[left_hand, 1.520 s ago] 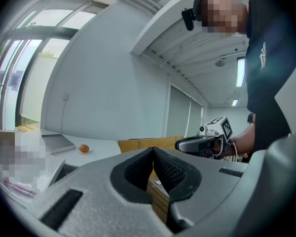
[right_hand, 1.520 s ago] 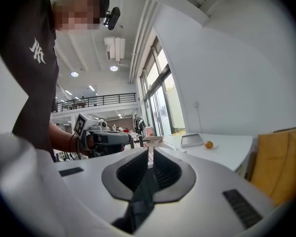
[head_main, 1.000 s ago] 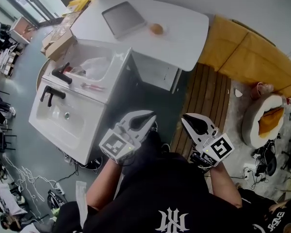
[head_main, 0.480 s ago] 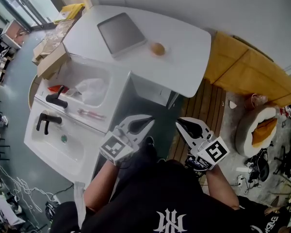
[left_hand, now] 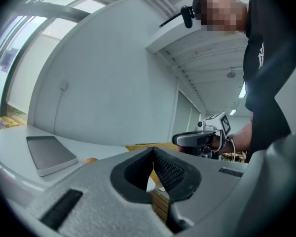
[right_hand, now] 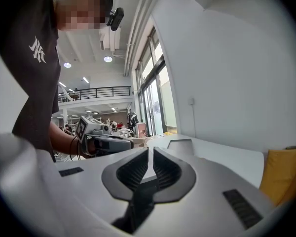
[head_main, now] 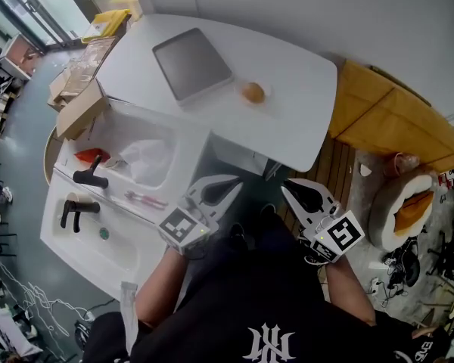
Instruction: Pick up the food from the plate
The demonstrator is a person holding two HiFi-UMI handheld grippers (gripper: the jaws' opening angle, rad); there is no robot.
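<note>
Tools shut, food ahead
Left gripper [head_main: 228, 183] and right gripper [head_main: 290, 188] are pressed together; small round orange food [head_main: 253, 92] sits at twelve o'clock on white table [head_main: 291, 123].

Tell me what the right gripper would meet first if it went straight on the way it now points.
Most likely the white table: the right gripper, jaws shut, aims at its near corner. Depth is unclear: it might hit the edge or skim the top.
</note>
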